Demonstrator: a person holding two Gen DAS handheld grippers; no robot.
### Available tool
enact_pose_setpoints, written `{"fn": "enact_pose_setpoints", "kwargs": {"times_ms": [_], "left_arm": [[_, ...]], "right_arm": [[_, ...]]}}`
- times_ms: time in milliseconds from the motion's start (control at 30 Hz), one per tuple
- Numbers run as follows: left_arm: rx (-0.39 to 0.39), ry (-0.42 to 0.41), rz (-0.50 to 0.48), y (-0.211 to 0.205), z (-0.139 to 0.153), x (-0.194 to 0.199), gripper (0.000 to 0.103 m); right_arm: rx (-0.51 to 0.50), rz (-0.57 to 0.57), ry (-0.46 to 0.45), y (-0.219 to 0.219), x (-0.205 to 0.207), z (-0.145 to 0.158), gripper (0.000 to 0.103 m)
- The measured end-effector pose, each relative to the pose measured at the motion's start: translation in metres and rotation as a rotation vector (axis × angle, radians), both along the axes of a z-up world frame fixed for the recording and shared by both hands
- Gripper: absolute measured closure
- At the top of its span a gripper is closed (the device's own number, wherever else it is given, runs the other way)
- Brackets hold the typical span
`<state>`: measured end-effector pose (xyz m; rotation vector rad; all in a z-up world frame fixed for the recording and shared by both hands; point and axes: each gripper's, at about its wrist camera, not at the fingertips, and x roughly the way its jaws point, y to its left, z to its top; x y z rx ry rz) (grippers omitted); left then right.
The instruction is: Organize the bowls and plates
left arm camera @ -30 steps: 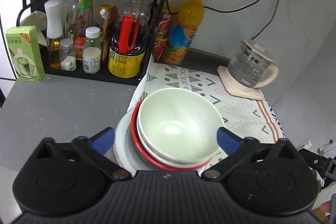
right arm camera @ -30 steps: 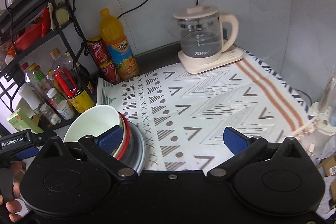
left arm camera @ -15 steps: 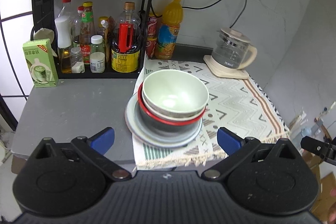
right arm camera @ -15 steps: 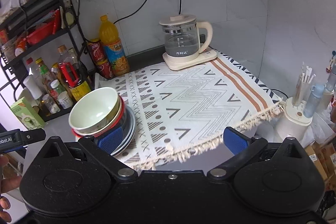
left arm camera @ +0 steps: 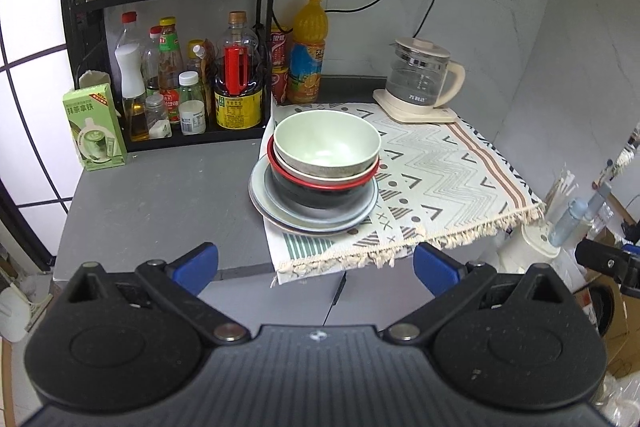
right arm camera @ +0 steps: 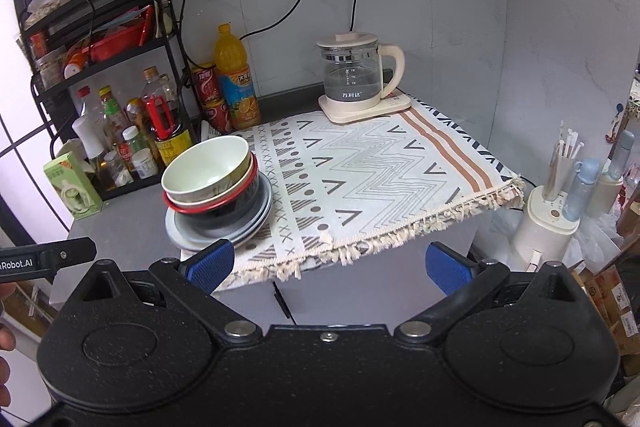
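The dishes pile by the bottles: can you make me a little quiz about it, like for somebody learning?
1. True or false: the green bowl sits on top of the pile.
2. What colour is the rim of the bowl right under the top ones? A) blue B) red C) yellow
3. Fill in: the left gripper and right gripper are both ____ and hold nothing.

Key:
1. True. It tops the red-rimmed bowl and the plates.
2. B, red.
3. Open. Their blue fingers stand wide apart, short of the pile.
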<state>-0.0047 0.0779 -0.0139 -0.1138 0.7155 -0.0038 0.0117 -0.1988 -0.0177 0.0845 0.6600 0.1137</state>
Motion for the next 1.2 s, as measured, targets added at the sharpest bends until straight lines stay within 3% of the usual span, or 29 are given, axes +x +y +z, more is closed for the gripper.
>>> {"fn": "enact_pose_setpoints", "kwargs": {"times_ms": [433, 1200], "left_arm": [[0.025, -0.017, -0.013, -0.005, 0.005, -0.030, 0.000], [0.034, -0.022, 0.004, 0.001, 0.004, -0.044, 0.000]], "right_arm": [[-0.001, 0.012, -0.023, -0.011, -0.037, -0.003, 0.000], [0.007, 0.038, -0.038, -0.016, -0.047, -0.003, 0.000]]}}
